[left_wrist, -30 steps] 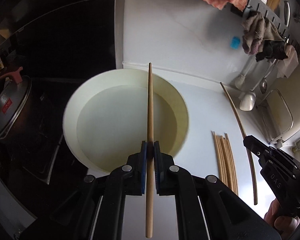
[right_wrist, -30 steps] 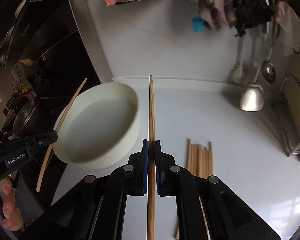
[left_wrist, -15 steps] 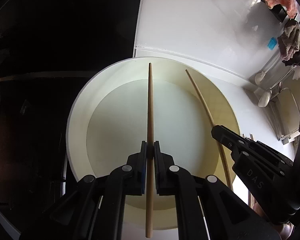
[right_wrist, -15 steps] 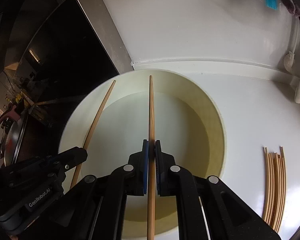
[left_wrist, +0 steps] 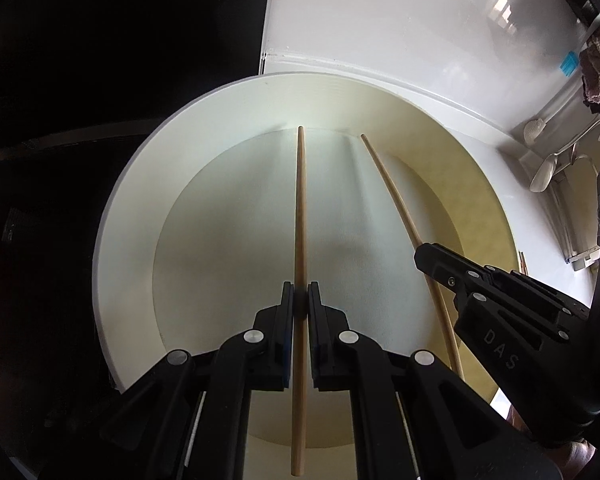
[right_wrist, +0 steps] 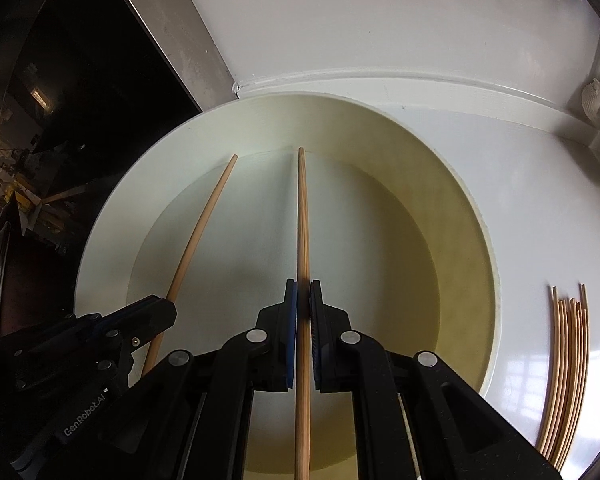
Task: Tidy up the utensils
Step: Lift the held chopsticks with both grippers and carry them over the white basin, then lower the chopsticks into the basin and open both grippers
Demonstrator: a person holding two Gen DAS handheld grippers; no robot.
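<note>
Now each chopstick hangs inside the bowl point(left_wrist: 124, 240): the left chopstick point(left_wrist: 300, 216) runs straight ahead from between the left gripper's point(left_wrist: 300, 306) fingers, its far tip at the base of the far wall, and the right chopstick point(right_wrist: 302, 216) does the same from the right gripper point(right_wrist: 302, 300). A second ago both tips were still over the near rim or the counter, with the bowl smaller and farther ahead; since then both grippers have come forward and down, so the bowl fills each view and the two sticks sit side by side over its floor. That puts the job, as I judge it, at the drop: both sticks are where a release would land them in the bowl. Each stick's long axis follows its gripper's pointing line, slanting steeply down and away, thin tip leading, thicker butt trailing back past the fingers. The two lie close to parallel, the right one just to the right of the left. Both pairs of fingers are clamped tight on their stick partway along it. Whether either tip touches the bowl I cannot tell. Well right of the right gripper's fingers, a bundle point(right_wrist: 566, 372) of more chopsticks lies on the white counter point(right_wrist: 520, 200), still to be moved.
</note>
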